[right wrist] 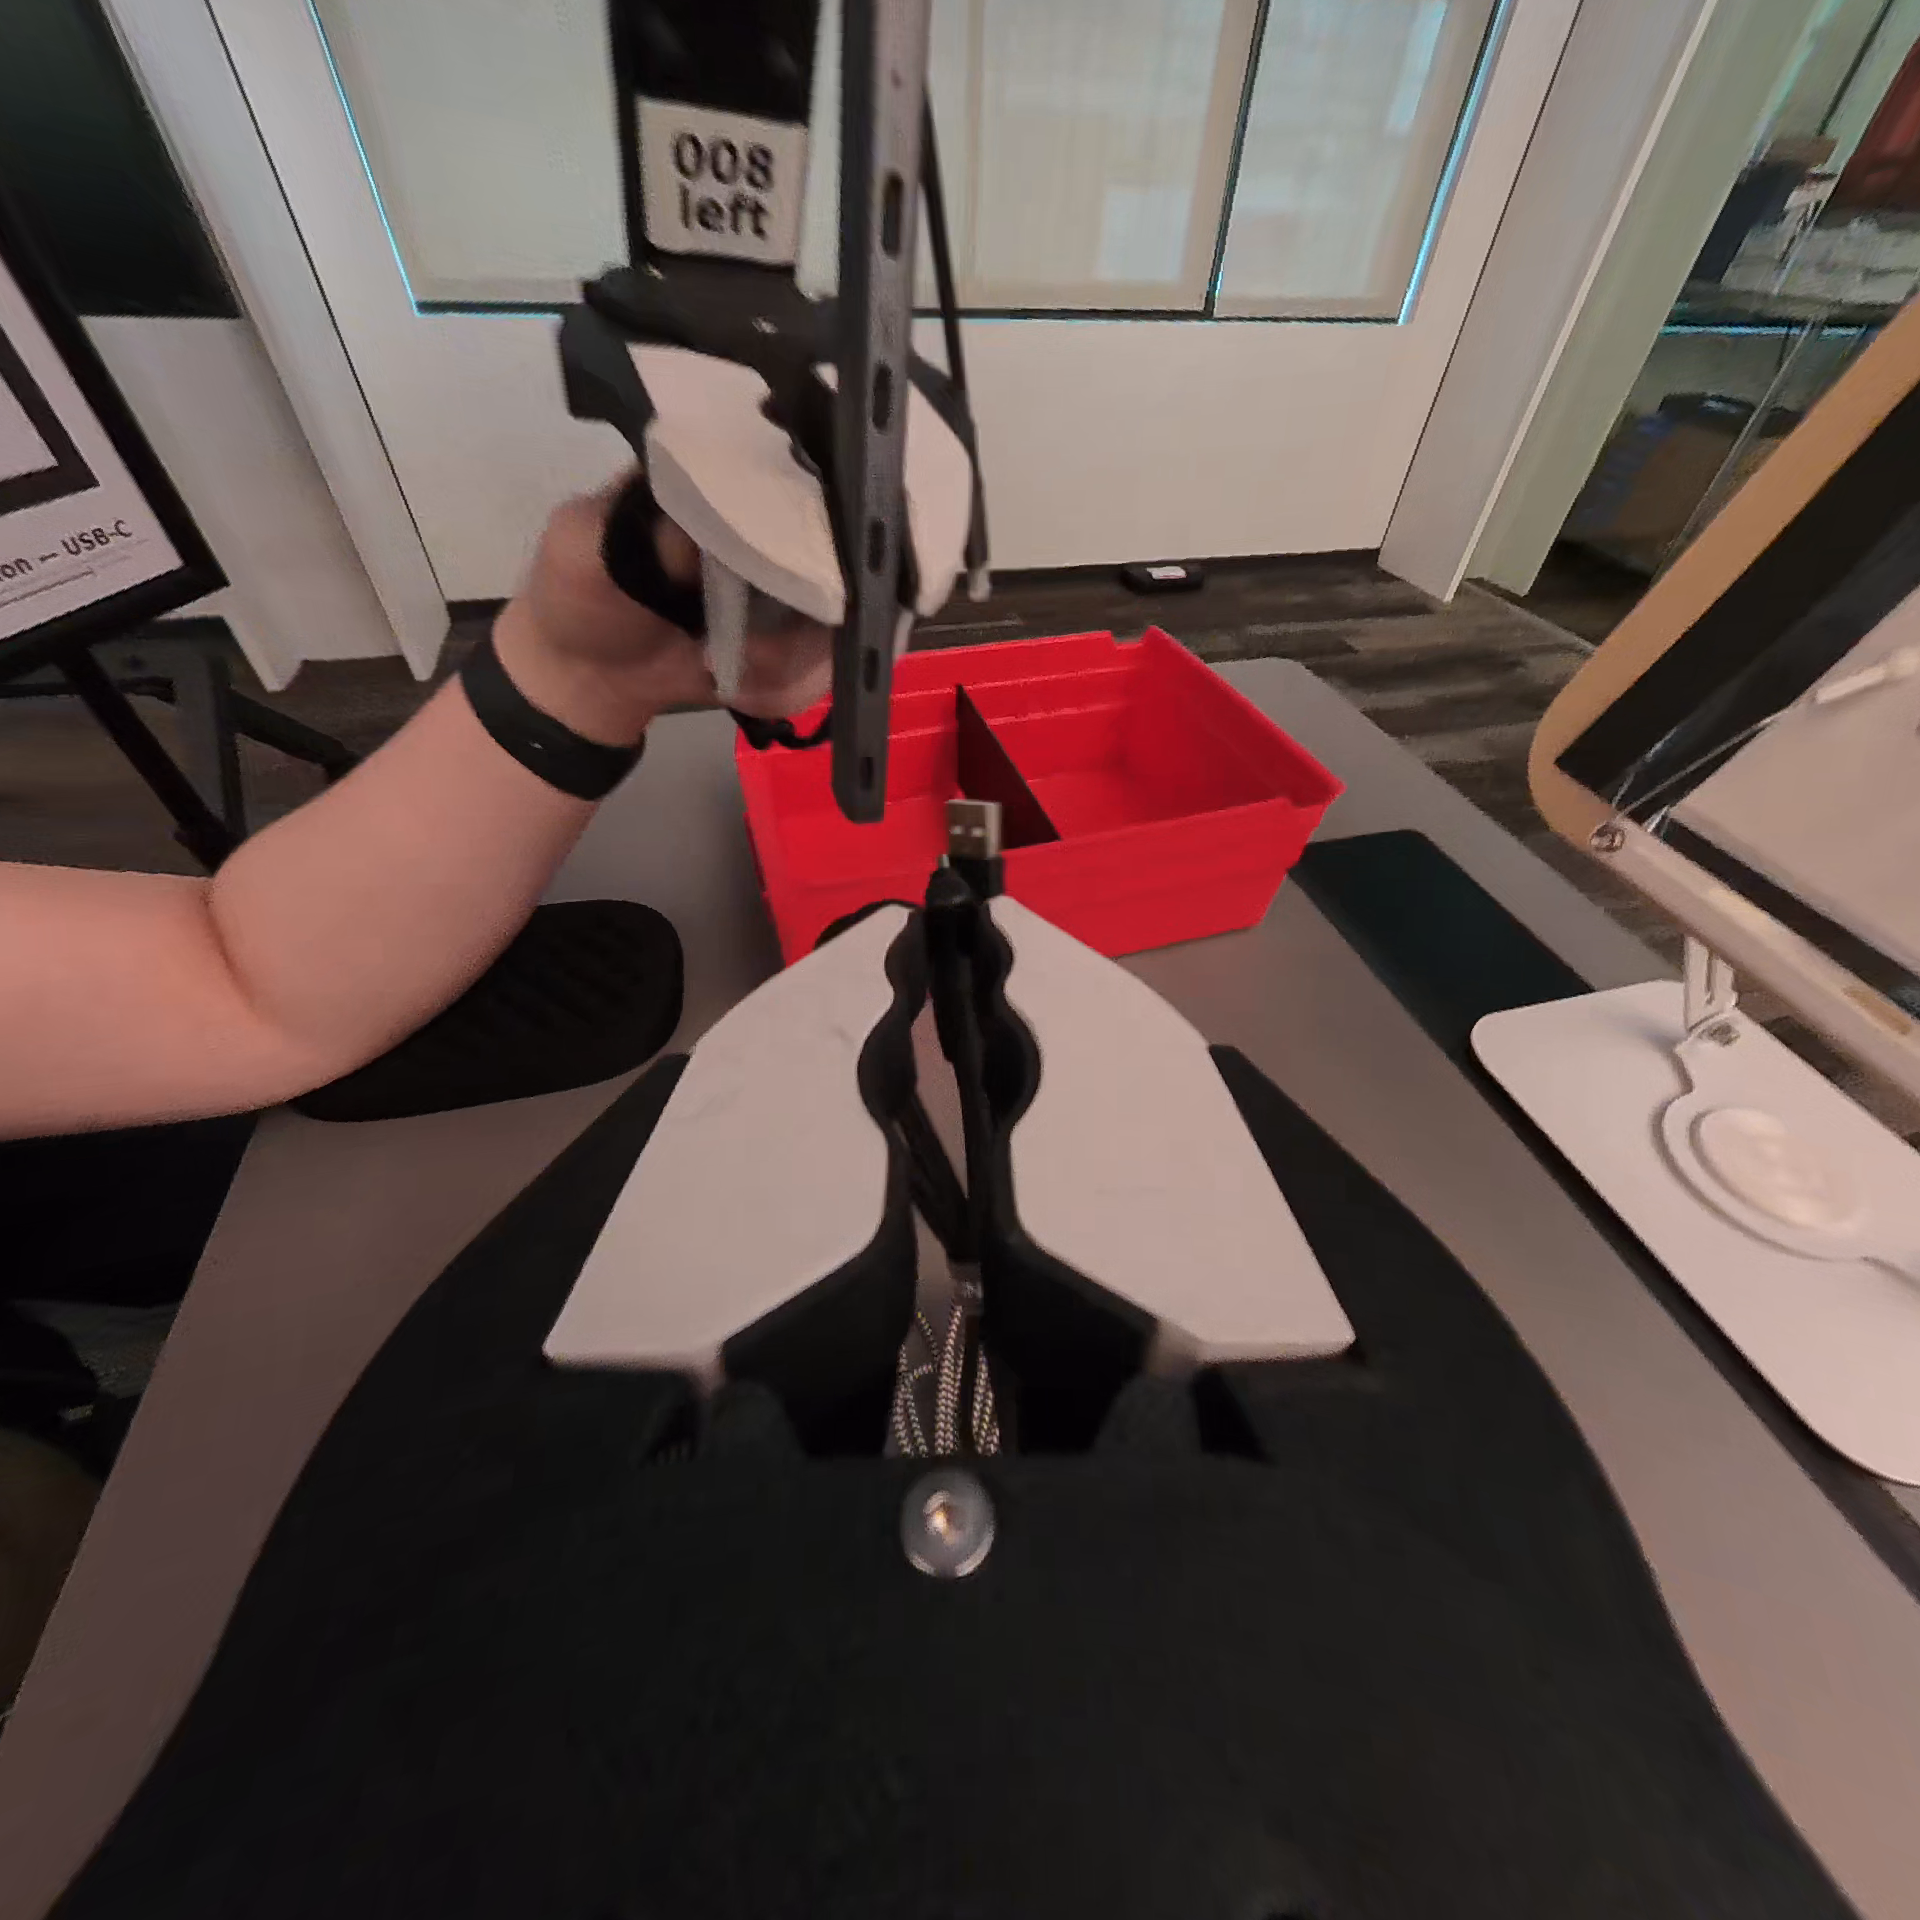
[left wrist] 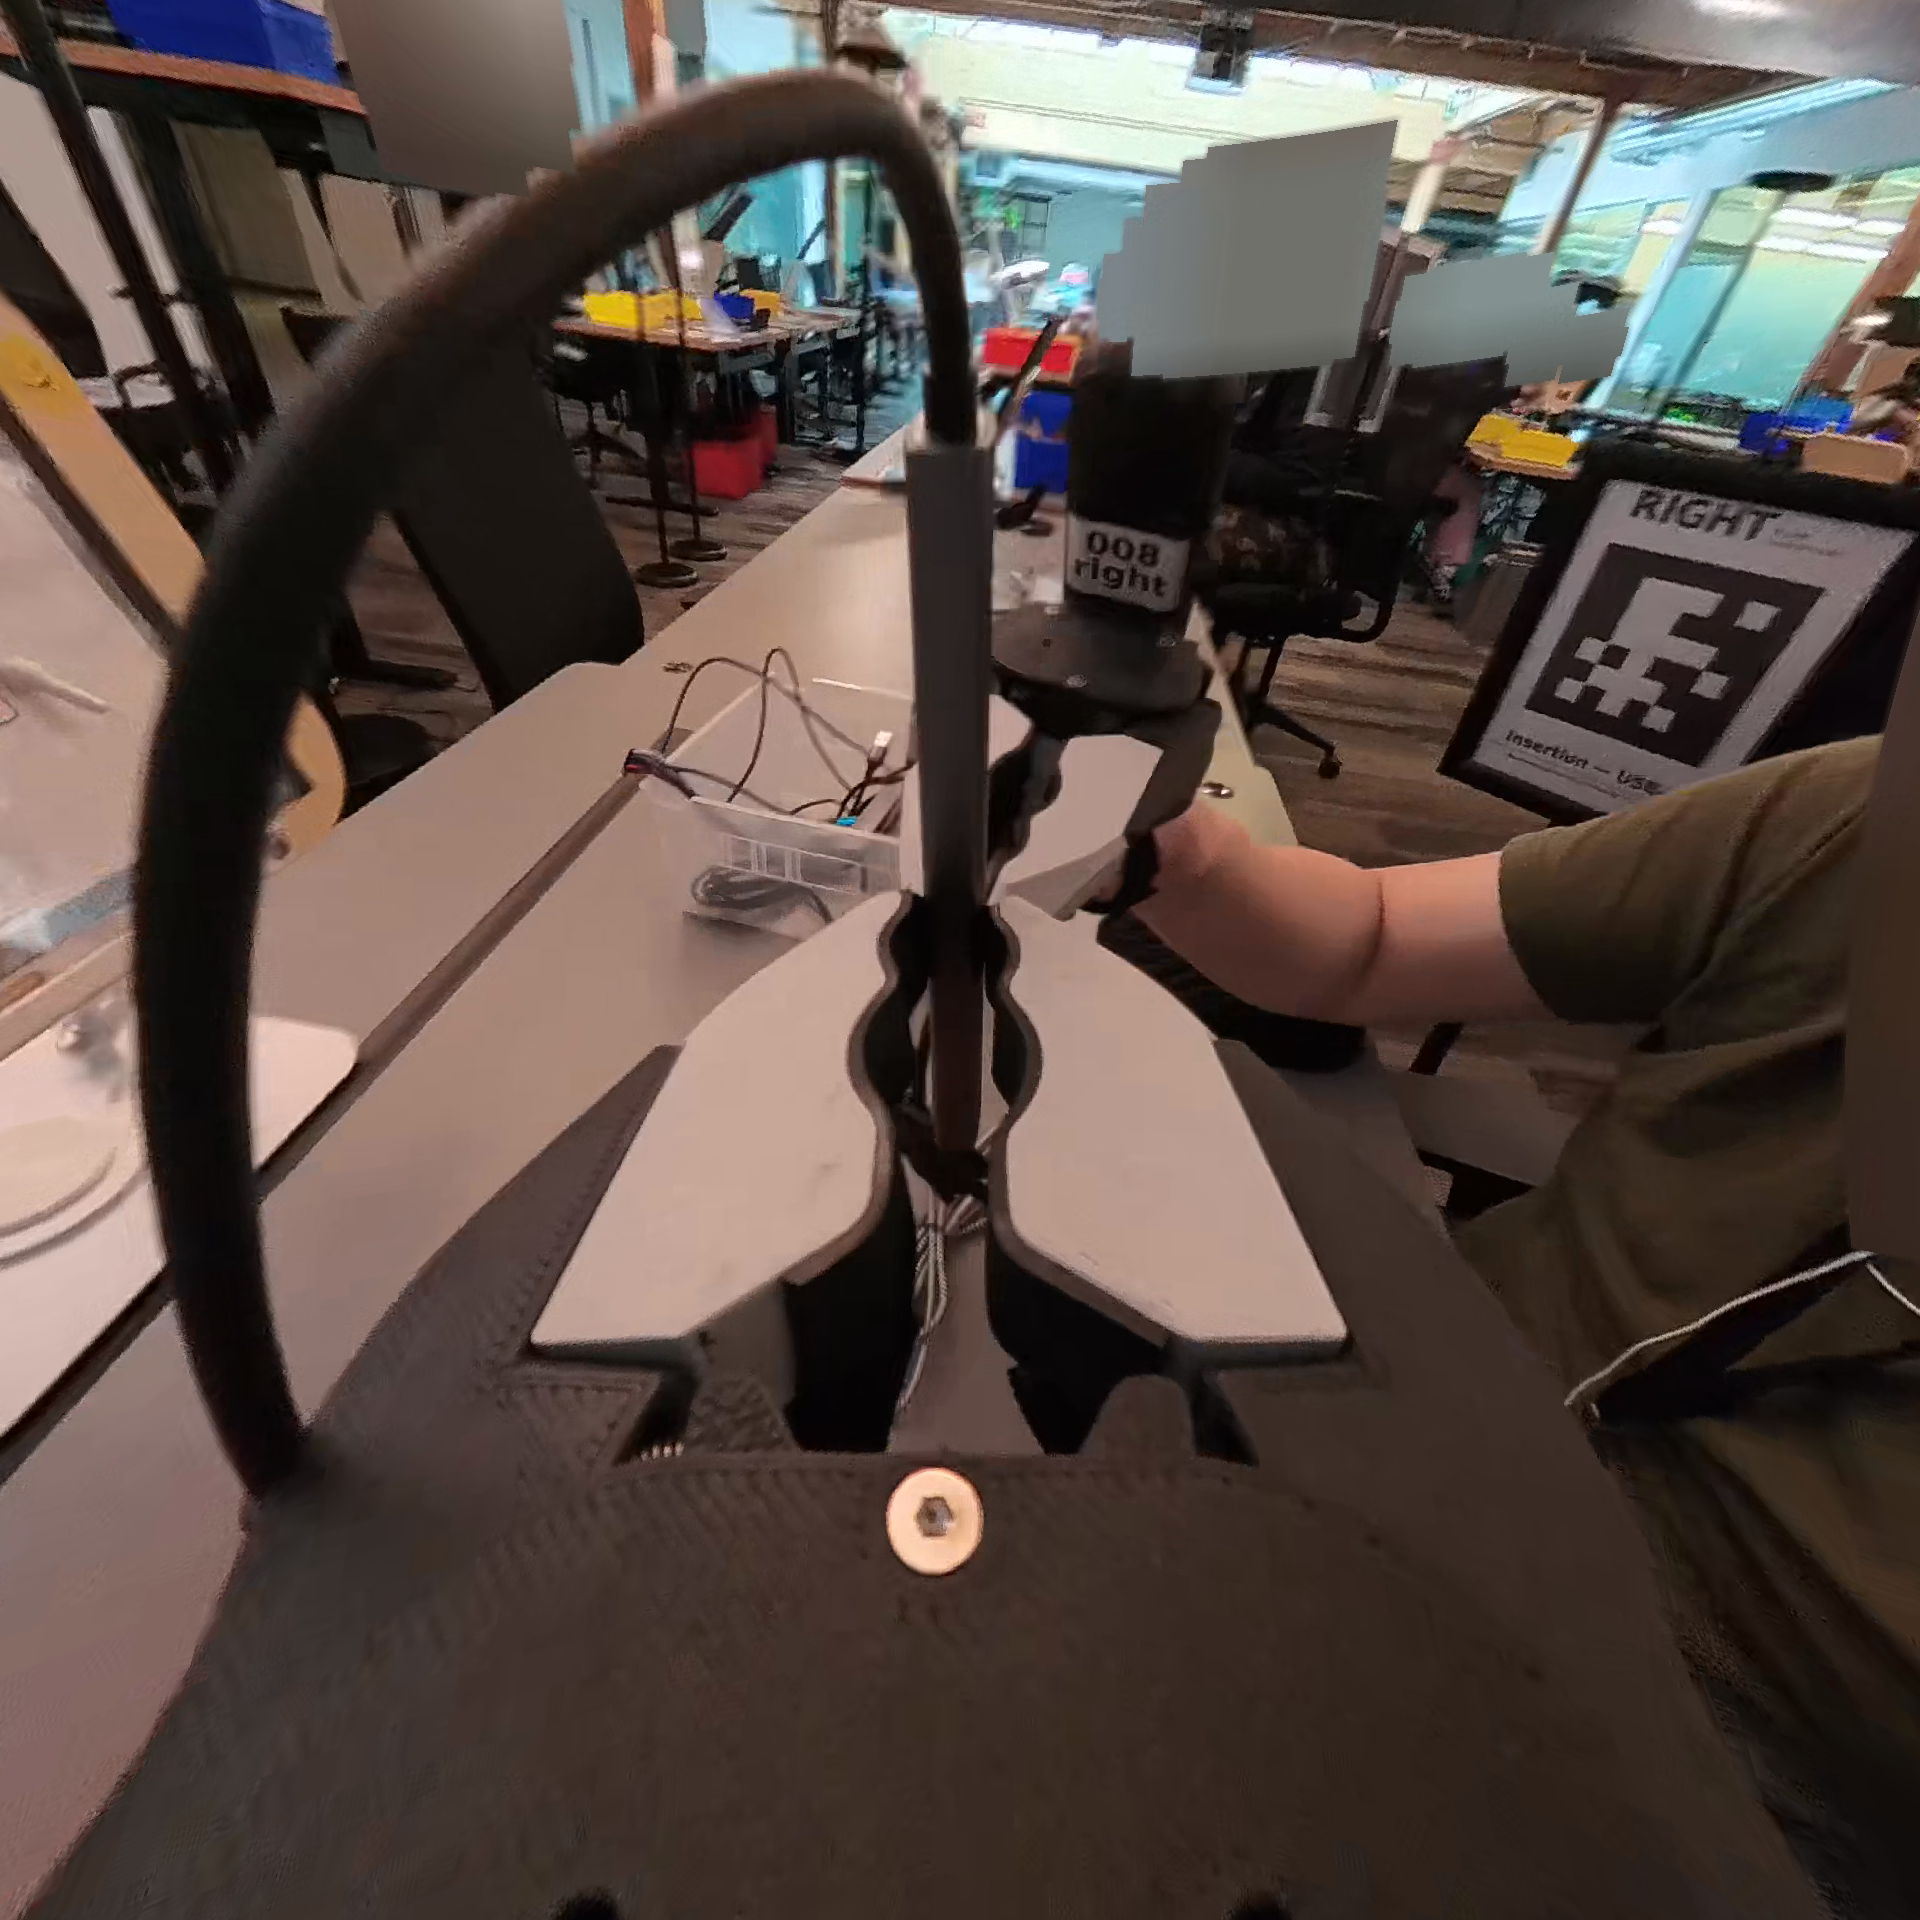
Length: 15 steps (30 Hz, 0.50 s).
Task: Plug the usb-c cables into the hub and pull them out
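My left gripper (left wrist: 948, 920) is shut on the hub (left wrist: 943, 665), a slim grey bar that it holds upright. A thick black cable (left wrist: 312, 582) arches from the hub's top over to the left. In the right wrist view the hub (right wrist: 871, 582) hangs from the left gripper (right wrist: 873, 623), with a row of ports along its edge. My right gripper (right wrist: 951, 920) is shut on a black cable whose metal plug (right wrist: 975, 829) points up. The plug sits just right of the hub's lower end and does not touch it. The right gripper (left wrist: 1081, 862) also shows behind the hub.
A red divided bin (right wrist: 1143, 790) stands on the grey table (right wrist: 1299, 1091) behind the plug. A clear box of cables (left wrist: 790, 821) sits behind the hub. A black pad (right wrist: 520, 1008) lies under the person's forearm. A white stand base (right wrist: 1714, 1174) is at the right. One gripper's finger ends stand about 6 cm off the other's.
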{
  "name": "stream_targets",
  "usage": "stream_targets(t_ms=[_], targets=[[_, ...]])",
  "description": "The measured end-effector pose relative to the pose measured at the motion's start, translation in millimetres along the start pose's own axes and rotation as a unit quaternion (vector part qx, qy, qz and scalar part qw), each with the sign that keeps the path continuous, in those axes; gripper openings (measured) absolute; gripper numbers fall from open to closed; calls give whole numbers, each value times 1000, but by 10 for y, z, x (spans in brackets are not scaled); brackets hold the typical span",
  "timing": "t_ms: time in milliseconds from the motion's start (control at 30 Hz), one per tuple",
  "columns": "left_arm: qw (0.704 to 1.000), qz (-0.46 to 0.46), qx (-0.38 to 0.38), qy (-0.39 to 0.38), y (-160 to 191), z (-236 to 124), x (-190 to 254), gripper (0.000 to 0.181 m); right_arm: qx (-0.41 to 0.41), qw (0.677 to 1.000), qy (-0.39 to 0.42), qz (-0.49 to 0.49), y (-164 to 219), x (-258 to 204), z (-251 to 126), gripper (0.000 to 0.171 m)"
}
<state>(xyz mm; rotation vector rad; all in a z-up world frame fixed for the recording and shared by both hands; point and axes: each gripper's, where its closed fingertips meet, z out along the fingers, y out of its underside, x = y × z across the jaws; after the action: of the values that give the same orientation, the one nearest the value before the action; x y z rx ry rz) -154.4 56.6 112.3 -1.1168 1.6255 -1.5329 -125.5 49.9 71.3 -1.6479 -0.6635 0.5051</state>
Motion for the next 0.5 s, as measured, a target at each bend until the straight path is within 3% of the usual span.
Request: stream_targets(t_ms=[133,500], targets=[[997,18,41,63,-78,40,170,9,-26,999,15,-41,-22,-81,-11,9],[997,24,26,66,-18,83,189,9,-3,998,-58,10,-100,-284,11,9]])
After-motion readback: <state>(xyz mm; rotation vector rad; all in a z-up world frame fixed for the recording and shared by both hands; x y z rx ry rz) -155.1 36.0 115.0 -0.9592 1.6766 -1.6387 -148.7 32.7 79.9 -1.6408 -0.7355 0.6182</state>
